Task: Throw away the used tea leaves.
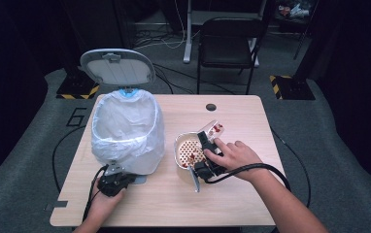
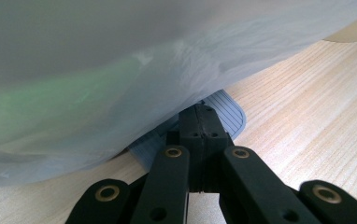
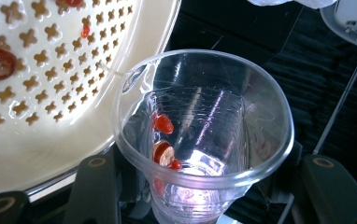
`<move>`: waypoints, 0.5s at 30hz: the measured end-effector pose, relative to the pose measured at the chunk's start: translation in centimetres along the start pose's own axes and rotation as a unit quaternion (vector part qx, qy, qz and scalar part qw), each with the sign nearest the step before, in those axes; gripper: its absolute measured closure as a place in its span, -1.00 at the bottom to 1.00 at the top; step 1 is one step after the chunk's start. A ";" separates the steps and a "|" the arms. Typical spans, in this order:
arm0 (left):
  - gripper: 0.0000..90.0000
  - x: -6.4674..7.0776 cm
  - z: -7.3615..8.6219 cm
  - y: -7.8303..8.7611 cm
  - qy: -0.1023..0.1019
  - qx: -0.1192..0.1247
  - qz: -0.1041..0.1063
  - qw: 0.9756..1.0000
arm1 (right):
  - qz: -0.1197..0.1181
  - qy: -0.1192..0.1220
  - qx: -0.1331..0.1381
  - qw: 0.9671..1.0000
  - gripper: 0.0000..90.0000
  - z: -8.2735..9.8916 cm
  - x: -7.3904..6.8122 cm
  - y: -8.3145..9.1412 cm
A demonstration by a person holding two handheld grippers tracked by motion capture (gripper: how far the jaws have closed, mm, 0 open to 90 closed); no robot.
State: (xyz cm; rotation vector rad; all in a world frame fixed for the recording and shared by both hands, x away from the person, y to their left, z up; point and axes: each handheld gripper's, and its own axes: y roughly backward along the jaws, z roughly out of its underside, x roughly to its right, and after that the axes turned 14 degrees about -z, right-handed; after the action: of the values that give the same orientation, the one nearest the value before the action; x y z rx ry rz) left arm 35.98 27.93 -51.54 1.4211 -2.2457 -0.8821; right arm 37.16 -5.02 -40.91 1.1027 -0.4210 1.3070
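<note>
Seen from the high view, a person works at a light wooden table [image 1: 174,204] with a hand-held gripper in each hand. The right gripper [image 1: 207,145] clamps a clear plastic cup [image 1: 212,130], tipped on its side with its mouth toward the far edge of the table, a few red dried-fruit pieces [image 1: 218,128] at its mouth; the cup lies across the far rim of a cream-coloured perforated strainer bowl [image 1: 188,150], which holds more red pieces. To the left stands a white pedal bin lined with a translucent plastic bag [image 1: 125,131], its grey-rimmed lid [image 1: 117,67] raised upright. The left gripper [image 1: 114,175] rests at the bin's near foot. A black folding chair [image 1: 227,46] stands beyond the table. In the left gripper view, the black jaws sit pressed together with nothing between them, their tips on the ribbed grey pedal [image 2: 228,116], while the hanging bag [image 2: 120,93] blocks the upper scene. In the right gripper view, the jaws hold the cup [image 3: 204,135] narrowly at its base; several red slices [image 3: 163,140] cling to its inner wall, and the strainer [image 3: 50,93] touches its rim at left.
</note>
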 end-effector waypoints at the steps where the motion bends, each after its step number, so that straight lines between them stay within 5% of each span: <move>1: 1.00 0.0 0.0 0.0 0.000 0.000 0.000 1.000 | 0.002 0.001 -0.002 1.000 -0.01 0.0 -0.1 0.0; 15: 1.00 0.0 0.0 0.0 0.000 0.000 0.000 1.000 | 0.007 0.015 -0.007 1.000 -0.01 -0.1 -0.3 0.0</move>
State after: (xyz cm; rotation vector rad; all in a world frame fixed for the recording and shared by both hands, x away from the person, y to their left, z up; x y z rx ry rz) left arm 35.98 27.94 -51.55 1.4216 -2.2460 -0.8819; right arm 37.05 -5.07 -41.25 1.0693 -0.4167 1.3301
